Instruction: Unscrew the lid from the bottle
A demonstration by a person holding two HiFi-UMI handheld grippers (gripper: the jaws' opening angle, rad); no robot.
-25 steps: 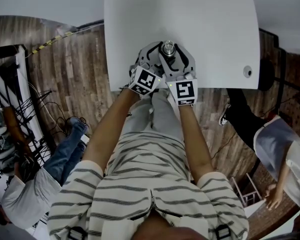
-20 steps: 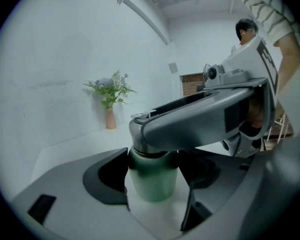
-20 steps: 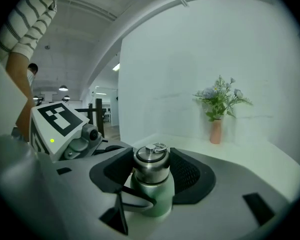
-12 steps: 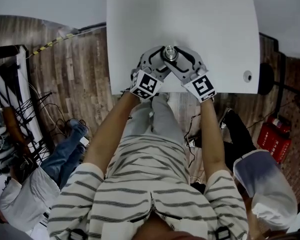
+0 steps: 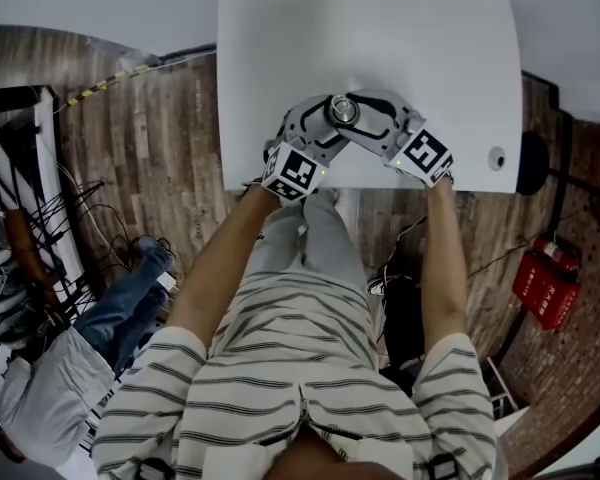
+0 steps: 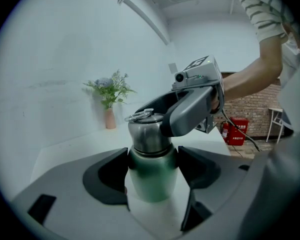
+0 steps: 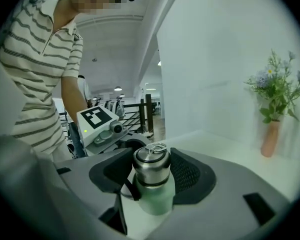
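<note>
A green bottle [image 6: 152,176] with a steel lid [image 6: 149,131] stands near the front edge of the white table [image 5: 380,38]. My left gripper [image 6: 152,170] is shut on the green body, one pad on each side. My right gripper [image 7: 152,170] comes in from the right and is shut on the lid [image 7: 151,165], its pads against the steel sides. In the head view both grippers meet at the bottle [image 5: 342,110], the left gripper [image 5: 326,122] from the lower left and the right gripper [image 5: 360,114] from the lower right. A ring lies flat on the lid top.
A pink vase with flowers [image 6: 110,118] stands at the far end of the table. The table's front edge runs just under the grippers, and a round fitting [image 5: 495,157] sits near its right corner. A red fire extinguisher [image 5: 545,283] stands on the wooden floor to the right.
My right gripper has swung round the bottle, from straight below it to its lower right, jaws staying on the lid. The left gripper and bottle kept still.
</note>
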